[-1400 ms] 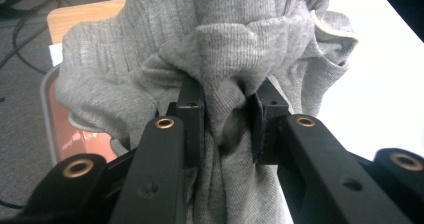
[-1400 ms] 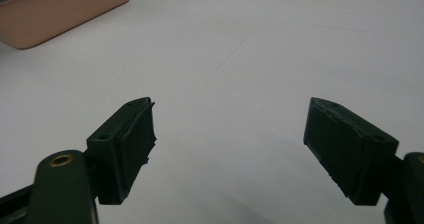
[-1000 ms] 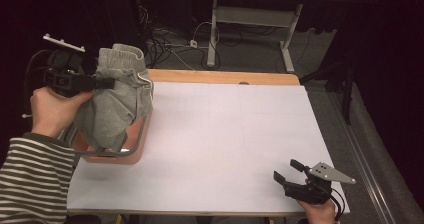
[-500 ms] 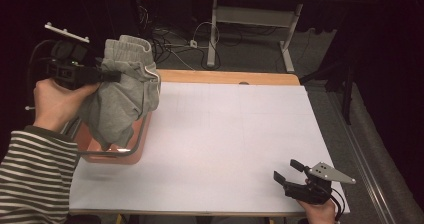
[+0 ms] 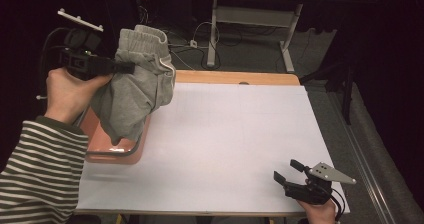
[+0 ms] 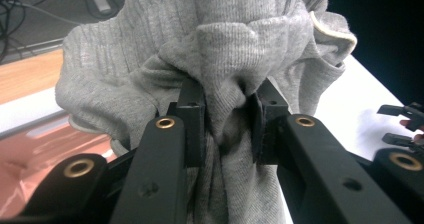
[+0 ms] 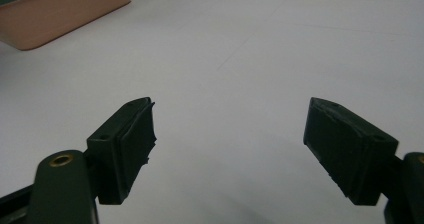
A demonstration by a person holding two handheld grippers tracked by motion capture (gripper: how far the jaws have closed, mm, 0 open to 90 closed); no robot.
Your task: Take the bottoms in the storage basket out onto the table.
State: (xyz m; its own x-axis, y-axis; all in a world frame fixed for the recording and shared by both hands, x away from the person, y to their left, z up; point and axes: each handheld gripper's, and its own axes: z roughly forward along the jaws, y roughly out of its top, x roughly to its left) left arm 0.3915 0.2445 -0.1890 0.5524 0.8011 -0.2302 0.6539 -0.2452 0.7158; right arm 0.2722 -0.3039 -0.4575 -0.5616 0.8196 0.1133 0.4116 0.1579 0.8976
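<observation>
The left claw (image 5: 125, 66), clamped on the grey garment (image 5: 132, 96), has lifted it higher above the pink basket (image 5: 112, 151), seemingly almost clear. The right claw (image 5: 287, 171) rests apart and empty on the white surface (image 5: 230, 139).

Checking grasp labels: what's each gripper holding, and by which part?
Left gripper pinches a bunched fold of the grey garment; right gripper is open, holding nothing.

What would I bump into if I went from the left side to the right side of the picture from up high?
Left gripper → grey clothing bunched in its jaws, hanging over the pink basket → bare white table → right gripper, jaws open, at the near right edge.
</observation>
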